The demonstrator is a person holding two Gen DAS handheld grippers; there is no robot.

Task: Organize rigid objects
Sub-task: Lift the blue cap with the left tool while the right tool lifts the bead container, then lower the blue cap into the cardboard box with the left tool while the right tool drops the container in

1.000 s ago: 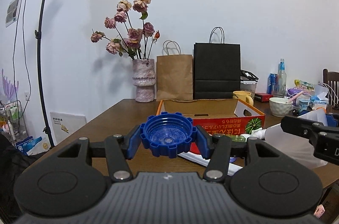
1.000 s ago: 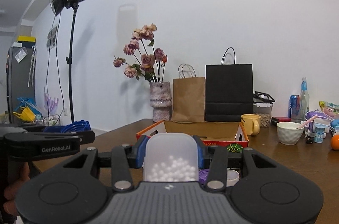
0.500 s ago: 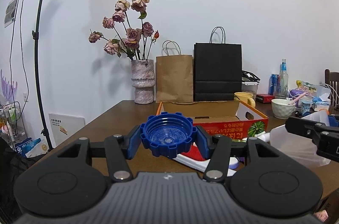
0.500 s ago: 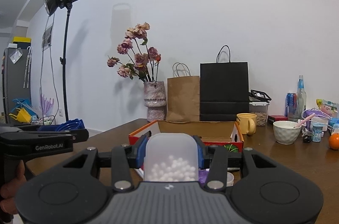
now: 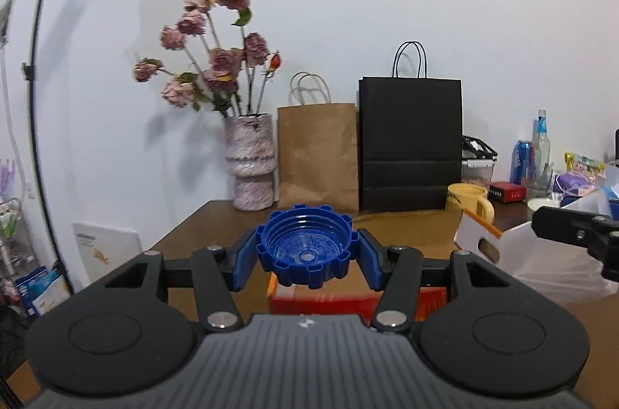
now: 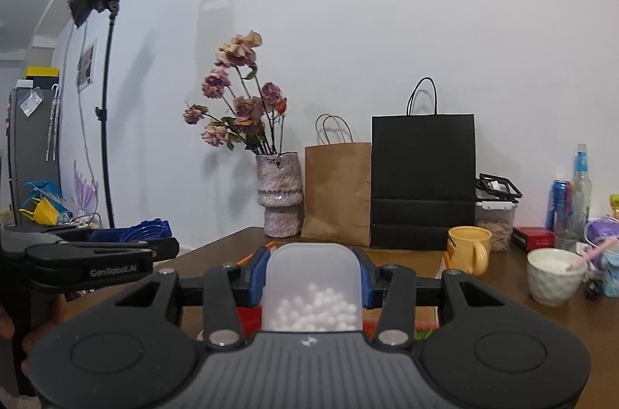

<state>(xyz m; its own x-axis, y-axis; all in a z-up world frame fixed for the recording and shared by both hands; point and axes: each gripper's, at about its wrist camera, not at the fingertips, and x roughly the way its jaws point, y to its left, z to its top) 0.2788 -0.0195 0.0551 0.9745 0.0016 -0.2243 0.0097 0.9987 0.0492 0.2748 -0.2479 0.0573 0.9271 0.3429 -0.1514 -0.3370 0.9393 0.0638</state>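
My left gripper (image 5: 305, 254) is shut on a blue screw lid (image 5: 305, 248), held hollow side toward the camera above the near edge of an orange cardboard box (image 5: 418, 231). My right gripper (image 6: 312, 287) is shut on a translucent plastic container (image 6: 312, 277) with small white balls in its bottom. In the left wrist view the right gripper (image 5: 572, 235) and its container (image 5: 541, 254) show at the right. In the right wrist view the left gripper (image 6: 89, 254) with the blue lid (image 6: 135, 233) shows at the left.
On the brown table (image 6: 580, 324) stand a vase of dried roses (image 5: 251, 169), a brown paper bag (image 5: 317, 153), a black paper bag (image 5: 410, 146), a yellow mug (image 6: 468, 250), a white bowl (image 6: 555, 277), cans and bottles. A light stand (image 6: 104, 99) is at the left.
Both grippers have moved forward and up, closer to the box and the bags. Each keeps hold of its object.
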